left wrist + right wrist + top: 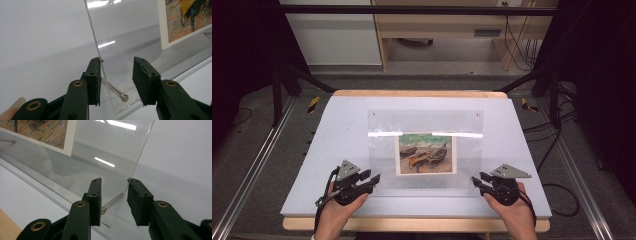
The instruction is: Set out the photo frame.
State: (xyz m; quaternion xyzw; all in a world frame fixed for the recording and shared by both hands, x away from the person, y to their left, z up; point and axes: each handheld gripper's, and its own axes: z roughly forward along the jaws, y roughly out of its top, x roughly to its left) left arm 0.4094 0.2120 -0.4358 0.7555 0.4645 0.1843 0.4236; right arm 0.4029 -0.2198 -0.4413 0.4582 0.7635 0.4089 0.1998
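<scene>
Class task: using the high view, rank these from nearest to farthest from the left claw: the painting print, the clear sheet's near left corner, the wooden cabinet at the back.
From the left claw:
1. Near left corner of the clear sheet, right at the claw's tips.
2. Painting print, to its right, mid-table.
3. Wooden cabinet, far beyond the table.

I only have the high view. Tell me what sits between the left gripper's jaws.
Observer: The clear panel corner, with a metal pin through it, sits between the left gripper jaws.
Operator: Report the contact.
Observer: One pad meets the panel's edge; the other stands clear.
Operator: Now the right gripper.
Observer: In the right gripper, a second pin butts one pad; I cannot tell whether the other touches.
</scene>
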